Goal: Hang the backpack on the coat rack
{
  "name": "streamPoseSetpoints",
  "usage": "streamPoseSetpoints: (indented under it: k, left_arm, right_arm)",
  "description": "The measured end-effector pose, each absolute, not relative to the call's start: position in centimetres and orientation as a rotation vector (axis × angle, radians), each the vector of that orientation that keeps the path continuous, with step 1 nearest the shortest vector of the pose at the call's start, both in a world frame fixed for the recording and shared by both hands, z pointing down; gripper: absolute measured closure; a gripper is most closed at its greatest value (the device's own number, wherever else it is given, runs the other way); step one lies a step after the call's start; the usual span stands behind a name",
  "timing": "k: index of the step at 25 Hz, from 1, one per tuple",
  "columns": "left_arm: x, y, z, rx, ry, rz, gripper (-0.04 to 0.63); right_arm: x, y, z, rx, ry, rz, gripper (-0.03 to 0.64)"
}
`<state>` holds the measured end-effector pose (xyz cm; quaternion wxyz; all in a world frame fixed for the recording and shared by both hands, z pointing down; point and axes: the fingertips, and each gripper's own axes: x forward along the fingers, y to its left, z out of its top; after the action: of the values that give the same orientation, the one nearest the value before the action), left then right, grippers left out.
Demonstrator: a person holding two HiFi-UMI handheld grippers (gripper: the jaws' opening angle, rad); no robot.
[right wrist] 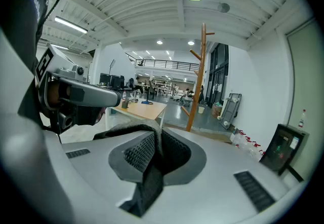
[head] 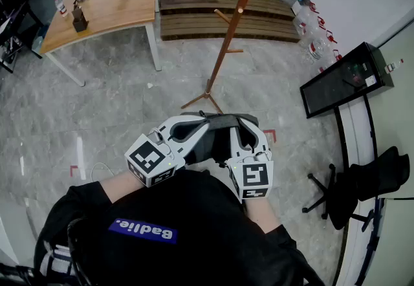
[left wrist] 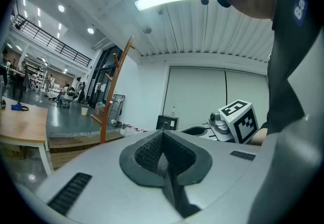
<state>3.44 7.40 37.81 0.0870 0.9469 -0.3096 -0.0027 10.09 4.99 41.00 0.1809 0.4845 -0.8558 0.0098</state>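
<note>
Over a grey marbled floor, the wooden coat rack well ahead beside a wooden table, left gripper and right gripper pinch the dark backpack; only the right gripper view shows its strap plainly clamped.

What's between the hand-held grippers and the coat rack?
Only bare floor, in the head view; the coat rack stands ahead of the left hand-held gripper and right hand-held gripper.
</note>
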Motion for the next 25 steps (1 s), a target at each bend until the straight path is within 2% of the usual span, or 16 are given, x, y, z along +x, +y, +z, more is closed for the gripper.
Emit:
streamPoseSetpoints:
  k: [15,25]
  left_arm:
    - [5.5,5.9,37.7,2.811,-0.995,0.004,0.586]
    - [4.3,1.9,37.8,2.788,-1.047,-0.062,0.586]
  right_arm:
    - [11.1,3.0,41.4,1.292,-2.469,0.030,0.580]
    - [8.9,-3.3,39.2,1.214,-2.494,-0.089,0.580]
